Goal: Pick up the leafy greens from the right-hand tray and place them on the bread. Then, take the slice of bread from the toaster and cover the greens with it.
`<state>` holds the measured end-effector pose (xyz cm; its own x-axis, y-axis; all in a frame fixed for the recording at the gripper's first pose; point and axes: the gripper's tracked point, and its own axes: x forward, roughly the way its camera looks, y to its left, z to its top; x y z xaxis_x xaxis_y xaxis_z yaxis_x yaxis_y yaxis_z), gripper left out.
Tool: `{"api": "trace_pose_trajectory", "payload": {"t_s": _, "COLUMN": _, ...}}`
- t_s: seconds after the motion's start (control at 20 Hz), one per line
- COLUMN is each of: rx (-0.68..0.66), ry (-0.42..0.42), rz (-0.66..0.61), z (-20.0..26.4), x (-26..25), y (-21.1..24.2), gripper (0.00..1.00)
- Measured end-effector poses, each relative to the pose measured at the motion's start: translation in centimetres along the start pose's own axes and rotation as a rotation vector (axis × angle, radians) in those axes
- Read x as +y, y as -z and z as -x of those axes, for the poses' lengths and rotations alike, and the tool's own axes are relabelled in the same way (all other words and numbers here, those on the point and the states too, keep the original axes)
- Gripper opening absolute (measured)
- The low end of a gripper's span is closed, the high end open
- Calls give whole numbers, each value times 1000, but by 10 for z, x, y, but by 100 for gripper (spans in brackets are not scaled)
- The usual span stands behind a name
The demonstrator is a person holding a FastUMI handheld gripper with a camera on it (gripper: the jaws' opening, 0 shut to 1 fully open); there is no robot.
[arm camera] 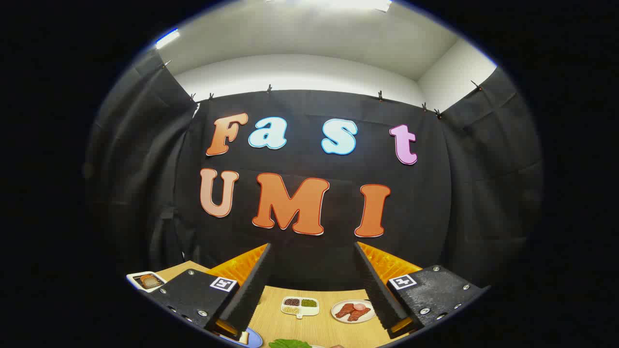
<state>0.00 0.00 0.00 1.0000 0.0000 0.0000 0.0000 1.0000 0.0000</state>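
My gripper (pixel 313 245) is open, its two fingers spread wide with nothing between them, raised above a wooden table (pixel 271 319) and pointing at the booth's black wall. Below and between the fingers, at the near edge of the table, the top of a green leaf (pixel 289 343) shows; the rest of it is cut off. Beside the left finger lies a blue plate (pixel 255 338) with a pale piece on it that is too hidden to name.
Between the fingers on the table stand a small white divided dish (pixel 300 306) of beans and a white plate (pixel 353 311) with pieces of meat. A small white dish (pixel 146 281) holding something brown sits at the table's far left corner.
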Motion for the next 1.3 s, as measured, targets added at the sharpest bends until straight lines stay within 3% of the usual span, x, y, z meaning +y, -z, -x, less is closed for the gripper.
{"api": "trace_pose_trajectory", "payload": {"t_s": 0.9, "rx": -20, "ry": -13, "rz": -8, "z": 4, "x": 4, "y": -21, "gripper": 98}}
{"api": "trace_pose_trajectory", "payload": {"t_s": 1.3, "rx": 65, "ry": -33, "rz": 0, "z": -6, "x": 9, "y": 15, "gripper": 98}}
